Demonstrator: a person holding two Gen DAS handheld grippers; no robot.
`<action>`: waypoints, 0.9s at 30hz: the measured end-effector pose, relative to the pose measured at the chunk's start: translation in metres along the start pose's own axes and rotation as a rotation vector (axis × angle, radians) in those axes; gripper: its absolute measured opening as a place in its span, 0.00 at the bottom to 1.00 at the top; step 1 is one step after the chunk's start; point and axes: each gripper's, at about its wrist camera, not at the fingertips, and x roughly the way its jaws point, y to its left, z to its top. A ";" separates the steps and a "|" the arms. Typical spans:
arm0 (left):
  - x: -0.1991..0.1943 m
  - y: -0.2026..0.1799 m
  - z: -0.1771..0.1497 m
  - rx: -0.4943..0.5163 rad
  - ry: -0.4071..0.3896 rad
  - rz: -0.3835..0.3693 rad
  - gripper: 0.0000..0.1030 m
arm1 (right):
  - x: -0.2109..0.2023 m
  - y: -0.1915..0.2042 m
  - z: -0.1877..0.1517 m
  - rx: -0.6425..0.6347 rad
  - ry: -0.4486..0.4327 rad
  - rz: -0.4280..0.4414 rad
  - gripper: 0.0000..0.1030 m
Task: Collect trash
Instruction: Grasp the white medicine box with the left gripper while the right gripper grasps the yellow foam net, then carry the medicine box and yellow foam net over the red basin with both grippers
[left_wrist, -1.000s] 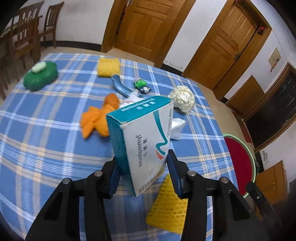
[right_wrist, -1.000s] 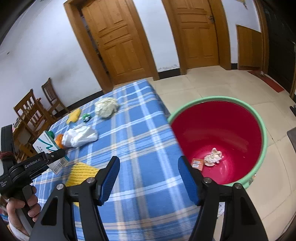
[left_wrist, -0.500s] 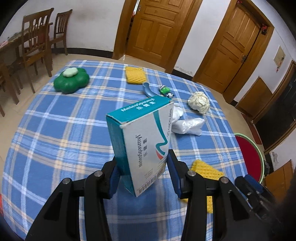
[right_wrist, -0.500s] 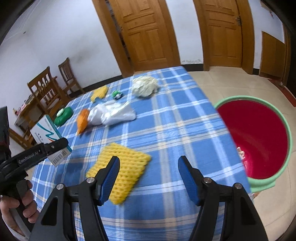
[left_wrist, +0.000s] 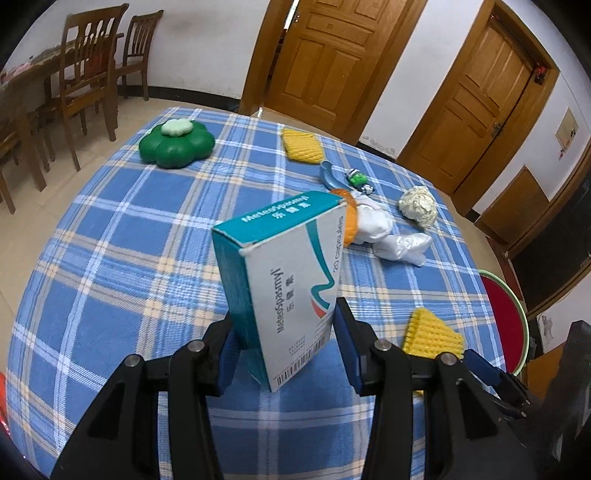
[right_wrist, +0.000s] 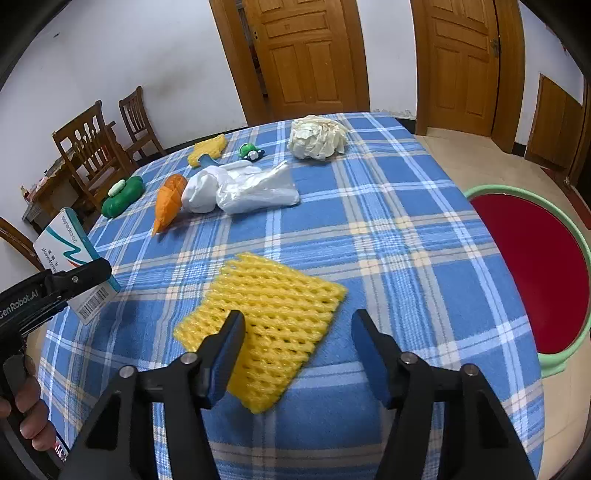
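A teal-and-white cardboard medicine box is clamped low, near its barcode end, in the left gripper, so it could be levered loose. The right gripper, jaws closing with nothing pinched yet, is poised over the yellow foam fruit net; tablecloth could be snagged instead. The red, green-rimmed bin stands beside the table.

The left gripper is angled downward, its jaws clamped on the lower part of a box. Seen from the right wrist, it is held at nine o'clock by a hand. The right gripper is angled downward too, its jaws closing with nothing pressed between them.
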 end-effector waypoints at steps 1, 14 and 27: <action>0.000 0.002 -0.001 -0.004 0.000 -0.001 0.46 | 0.001 0.001 0.000 -0.007 -0.001 -0.005 0.56; -0.003 0.014 -0.001 -0.034 -0.008 -0.002 0.46 | 0.002 0.015 -0.004 -0.063 -0.009 0.028 0.19; -0.008 0.009 0.000 -0.023 -0.014 -0.003 0.46 | -0.022 0.000 -0.005 -0.008 -0.070 0.060 0.16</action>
